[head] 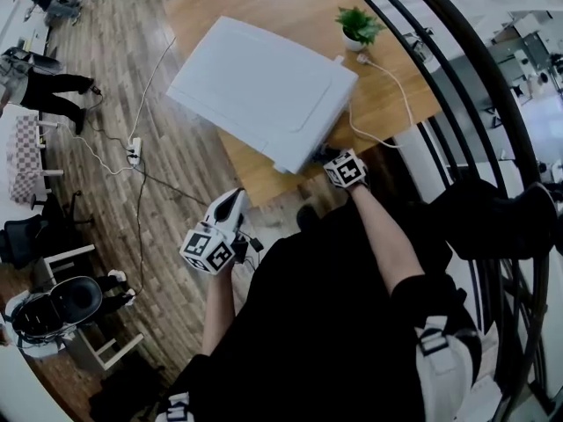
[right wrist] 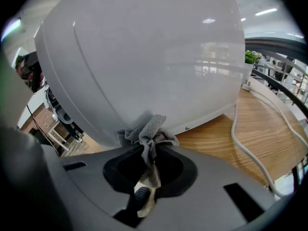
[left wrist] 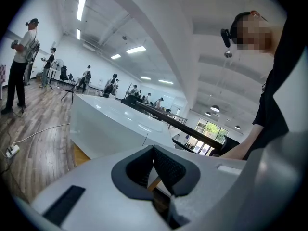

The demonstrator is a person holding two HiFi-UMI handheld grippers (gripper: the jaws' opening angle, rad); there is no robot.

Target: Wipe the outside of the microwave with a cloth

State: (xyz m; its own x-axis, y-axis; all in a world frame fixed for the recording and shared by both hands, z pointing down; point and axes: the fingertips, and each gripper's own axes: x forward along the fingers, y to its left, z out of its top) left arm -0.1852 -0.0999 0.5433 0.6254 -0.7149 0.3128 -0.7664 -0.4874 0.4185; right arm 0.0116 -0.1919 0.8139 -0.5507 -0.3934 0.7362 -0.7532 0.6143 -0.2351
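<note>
The grey cloth [right wrist: 147,134] is bunched up and pinched in the right claw [right wrist: 148,150], whose jaws are closed tight on it. Its crumpled end presses against the lower wall of the white microwave [head: 264,86], just above the wooden surface [right wrist: 226,138]. Only the right gripper view shows the cloth. In the head view, the right claw reaches in at the microwave's near corner and the cloth is hidden.

The left claw [left wrist: 153,153] has its tips together with nothing between them, and is held off the surface's edge, apart from the microwave. The head view alone shows a small potted plant [head: 359,26] beyond the microwave, a white cable [head: 391,82] trailing beside it, and a power strip [head: 134,153] on the wooden floor.
</note>
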